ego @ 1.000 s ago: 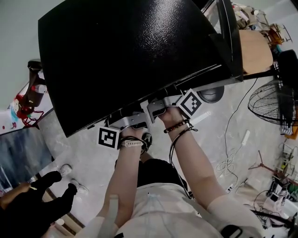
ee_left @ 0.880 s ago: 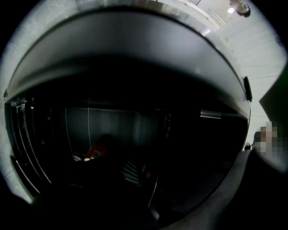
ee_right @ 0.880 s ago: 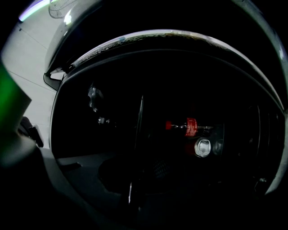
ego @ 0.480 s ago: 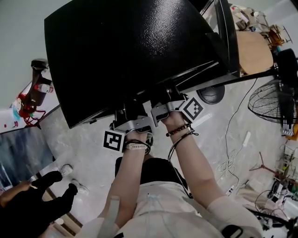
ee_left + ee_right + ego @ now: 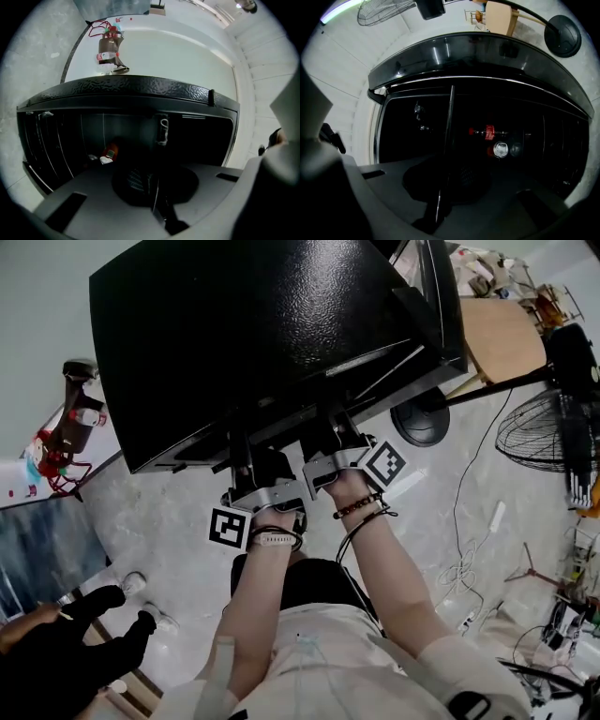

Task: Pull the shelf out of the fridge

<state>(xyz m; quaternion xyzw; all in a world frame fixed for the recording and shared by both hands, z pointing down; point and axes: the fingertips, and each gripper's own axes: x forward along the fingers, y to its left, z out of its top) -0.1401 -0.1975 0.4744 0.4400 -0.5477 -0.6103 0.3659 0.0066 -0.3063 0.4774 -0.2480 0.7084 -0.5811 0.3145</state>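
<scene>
**A:** Where is the shelf (image 5: 451, 117)?

**B:** In the open front of the black fridge (image 5: 262, 334), at its mouth. Both gripper views catch it edge-on, a thin pale line running straight in between the jaws.

**A:** So both grippers are on it?

**B:** Yes. The left gripper (image 5: 143, 182) has its jaws clenched on the shelf's front edge. The right gripper (image 5: 446, 180) is clamped on the same edge just beside it. In the head view the two sit close together under the fridge's top, with the marker cubes (image 5: 385, 463) toward the person.

**A:** Anything inside?

**B:** Past the right gripper a red-labelled bottle (image 5: 489, 132) shows, with a round pale cap (image 5: 500, 149) just beside it. Past the left one there is an orange packet (image 5: 110, 152). It is too dark to tell what it rests on.

**A:** And around the fridge?

**B:** Its door (image 5: 439, 296) stands swung open on the person's right. Beyond that a fan (image 5: 544, 442) stands on the pale floor (image 5: 169, 549), with loose cables (image 5: 466, 563) near it. Someone in black (image 5: 84, 638) is low at the left edge
</scene>
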